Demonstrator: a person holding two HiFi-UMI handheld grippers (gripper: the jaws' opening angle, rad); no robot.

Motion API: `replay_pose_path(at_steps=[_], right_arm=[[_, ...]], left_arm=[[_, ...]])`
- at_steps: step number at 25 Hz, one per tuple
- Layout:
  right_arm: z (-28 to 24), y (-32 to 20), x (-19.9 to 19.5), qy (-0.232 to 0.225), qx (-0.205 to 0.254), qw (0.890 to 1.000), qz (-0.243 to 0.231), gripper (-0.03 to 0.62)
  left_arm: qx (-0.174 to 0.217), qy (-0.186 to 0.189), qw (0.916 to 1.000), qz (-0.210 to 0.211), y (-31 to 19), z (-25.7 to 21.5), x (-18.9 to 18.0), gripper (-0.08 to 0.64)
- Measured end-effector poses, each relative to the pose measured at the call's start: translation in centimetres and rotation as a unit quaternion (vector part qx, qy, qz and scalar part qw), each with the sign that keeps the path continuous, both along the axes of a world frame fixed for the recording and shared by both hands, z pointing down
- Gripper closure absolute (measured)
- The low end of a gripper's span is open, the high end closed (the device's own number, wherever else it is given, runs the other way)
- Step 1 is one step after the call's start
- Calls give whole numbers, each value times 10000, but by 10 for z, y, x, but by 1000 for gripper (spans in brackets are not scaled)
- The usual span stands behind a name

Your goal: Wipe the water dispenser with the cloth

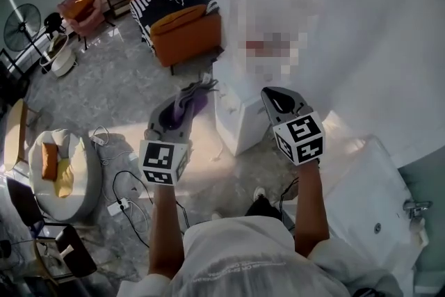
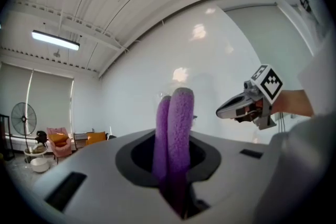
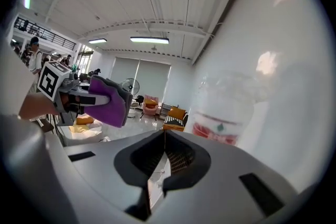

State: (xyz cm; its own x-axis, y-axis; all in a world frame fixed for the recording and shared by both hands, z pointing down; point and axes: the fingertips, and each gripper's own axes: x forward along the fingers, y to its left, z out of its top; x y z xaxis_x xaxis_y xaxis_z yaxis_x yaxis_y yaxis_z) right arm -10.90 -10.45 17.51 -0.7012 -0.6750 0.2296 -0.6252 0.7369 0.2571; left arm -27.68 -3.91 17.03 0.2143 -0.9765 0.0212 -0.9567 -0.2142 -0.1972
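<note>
Head view, steeply down: left gripper (image 1: 186, 99) at 10 o'clock of centre, jaws pinching purple cloth (image 1: 195, 95), folds sticking out past the tips. Right gripper (image 1: 277, 99) at 2 o'clock, apart from the left. White water dispenser (image 1: 238, 123) between the two at centre, clear bottle on top toward 12 o'clock. Cloth just beside the dispenser's upper left edge; touching or not, cannot tell. Orange sofa (image 1: 186, 30) at 11 o'clock, floor cables (image 1: 124, 197) at 8 o'clock.

Left gripper view: cloth upright at centre as two folds, clamped low between the jaws; right gripper at 3 o'clock.

Right gripper view: jaws pressed together, nothing between them; dispenser bottle at 3 o'clock, left gripper with cloth at 9 o'clock.
</note>
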Motion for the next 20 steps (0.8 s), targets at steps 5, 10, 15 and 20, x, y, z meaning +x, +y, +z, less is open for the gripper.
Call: replay_pose_path(at_steps=[5, 10, 15, 20], right_arm=[[-4, 22, -13, 89, 207, 9997, -119, 577], [-8, 38, -28, 96, 293, 9993, -222, 577], [-17, 56, -40, 81, 425, 9985, -326, 578], [-11, 54, -40, 99, 347, 9990, -256, 578]], left_arm=[[177, -38, 9998, 63, 25, -14, -1, 495], [271, -88, 9996, 4, 35, -18, -11, 495], [192, -55, 9998, -99, 46, -9, -25, 495], [68, -304, 9993, -194, 46, 0, -28, 495]])
